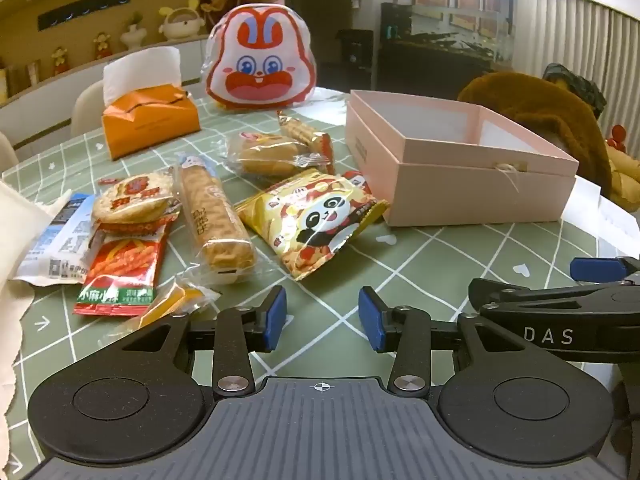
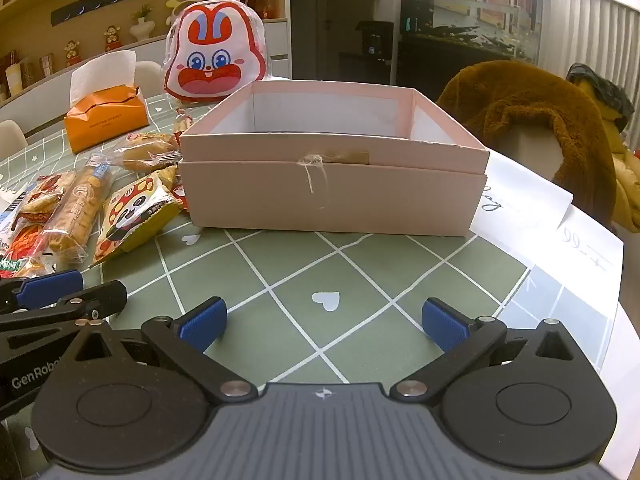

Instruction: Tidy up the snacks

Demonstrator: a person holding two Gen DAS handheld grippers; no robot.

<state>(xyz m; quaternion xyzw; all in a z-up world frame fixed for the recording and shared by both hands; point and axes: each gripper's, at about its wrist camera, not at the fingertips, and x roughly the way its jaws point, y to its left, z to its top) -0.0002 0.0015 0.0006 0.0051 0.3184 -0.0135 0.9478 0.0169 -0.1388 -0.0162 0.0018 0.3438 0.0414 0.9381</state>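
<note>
Several wrapped snacks lie on the green checked tablecloth [image 1: 440, 264]: a yellow panda bag [image 1: 316, 220], a long biscuit pack [image 1: 214, 216], a red stick-snack packet [image 1: 120, 272], a round rice cracker [image 1: 134, 200] and a bread roll [image 1: 268, 154]. An open pink box [image 1: 460, 164] stands to their right; it also fills the right wrist view [image 2: 332, 196] and looks empty. My left gripper [image 1: 322, 316] is open and empty, low over the cloth before the snacks. My right gripper [image 2: 324, 320] is open wide and empty, in front of the box.
An orange tissue box [image 1: 148, 124] and a rabbit-face bag [image 1: 260, 60] stand at the back of the table. A brown plush coat [image 2: 532, 120] hangs over a chair at the right. White paper sheets [image 2: 532, 208] lie by the table's right edge.
</note>
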